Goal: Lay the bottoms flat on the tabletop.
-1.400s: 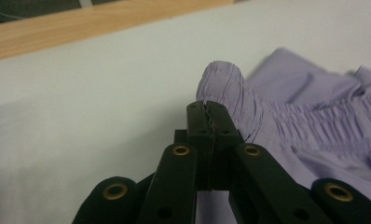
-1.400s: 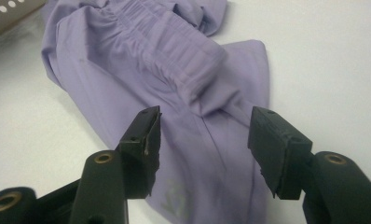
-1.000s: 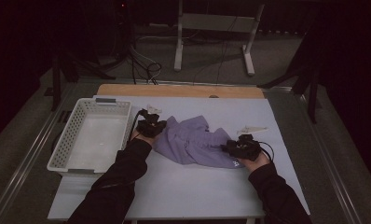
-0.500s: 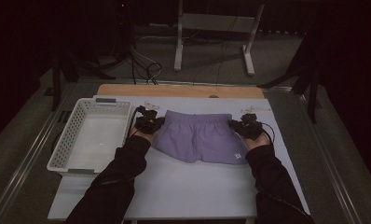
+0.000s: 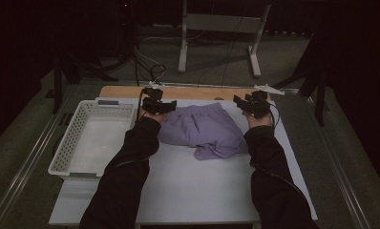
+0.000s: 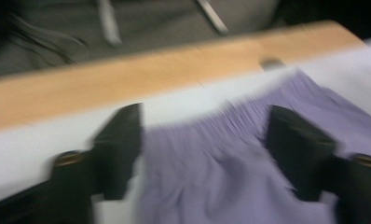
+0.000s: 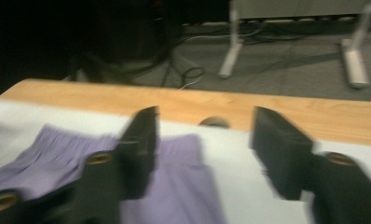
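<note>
A pair of purple shorts (image 5: 202, 131) lies on the white table (image 5: 193, 191) near its far edge, its lower right part bunched. My left gripper (image 5: 157, 104) is at the shorts' far left corner, my right gripper (image 5: 252, 102) just past their far right corner. In the left gripper view the left gripper (image 6: 204, 121) is open, with the gathered waistband of the shorts (image 6: 221, 177) lying between its jaws. In the right gripper view the right gripper (image 7: 207, 116) is open too. Its left jaw is over the edge of the shorts (image 7: 183, 182), and bare table shows in the gap.
A white plastic basket (image 5: 66, 143) with nothing in it stands at the table's left. A wooden strip (image 5: 197, 92) runs along the far edge. Beyond it, on the floor, are a metal stand (image 5: 216, 43) and cables (image 5: 150, 62). Both sleeved forearms lie over the table.
The shorts went from crumpled to spread between the grippers, then were carried toward the far edge. Both grippers moved away from the person and now stand open.
</note>
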### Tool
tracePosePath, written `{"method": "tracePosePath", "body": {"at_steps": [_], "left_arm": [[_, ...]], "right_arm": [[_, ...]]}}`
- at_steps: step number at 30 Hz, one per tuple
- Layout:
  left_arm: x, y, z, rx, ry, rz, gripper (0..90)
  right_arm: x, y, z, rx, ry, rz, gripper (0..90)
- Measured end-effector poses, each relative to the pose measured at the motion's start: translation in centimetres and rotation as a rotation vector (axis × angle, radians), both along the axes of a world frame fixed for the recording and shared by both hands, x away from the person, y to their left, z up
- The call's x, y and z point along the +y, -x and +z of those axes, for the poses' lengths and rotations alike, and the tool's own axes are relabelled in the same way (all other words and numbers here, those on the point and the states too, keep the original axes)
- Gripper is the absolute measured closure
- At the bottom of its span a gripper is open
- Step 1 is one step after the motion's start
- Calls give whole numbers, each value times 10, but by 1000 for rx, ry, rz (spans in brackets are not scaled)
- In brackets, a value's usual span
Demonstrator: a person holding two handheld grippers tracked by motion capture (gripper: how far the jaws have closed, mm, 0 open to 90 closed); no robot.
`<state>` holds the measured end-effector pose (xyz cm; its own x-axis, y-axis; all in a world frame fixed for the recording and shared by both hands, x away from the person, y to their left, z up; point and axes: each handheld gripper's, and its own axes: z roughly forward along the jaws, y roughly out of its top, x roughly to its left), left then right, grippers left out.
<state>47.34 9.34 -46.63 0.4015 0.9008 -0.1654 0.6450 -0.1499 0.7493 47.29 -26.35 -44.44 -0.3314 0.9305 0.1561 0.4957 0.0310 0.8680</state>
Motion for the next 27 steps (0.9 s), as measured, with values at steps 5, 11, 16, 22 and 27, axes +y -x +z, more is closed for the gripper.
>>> {"method": "tracePosePath", "body": {"at_steps": [5, 11, 16, 22, 27], "left_arm": [[-6, 17, -2, -23, 35, -95, 69], [-10, 37, 0, -64, 59, -179, 52], [-16, 55, 2, -97, 65, -251, 43], [-20, 77, 4, -118, 67, -324, 40], [-20, 96, 4, -139, 65, -369, 39]], "right_arm": [[1, 20, -18, 31, -44, 125, 150], [5, 45, -20, -28, -13, 244, 139], [6, 63, -18, -43, 22, 293, 139], [-3, 88, -9, -58, 7, 326, 138], [-11, 114, -4, -82, 32, 340, 139]]}}
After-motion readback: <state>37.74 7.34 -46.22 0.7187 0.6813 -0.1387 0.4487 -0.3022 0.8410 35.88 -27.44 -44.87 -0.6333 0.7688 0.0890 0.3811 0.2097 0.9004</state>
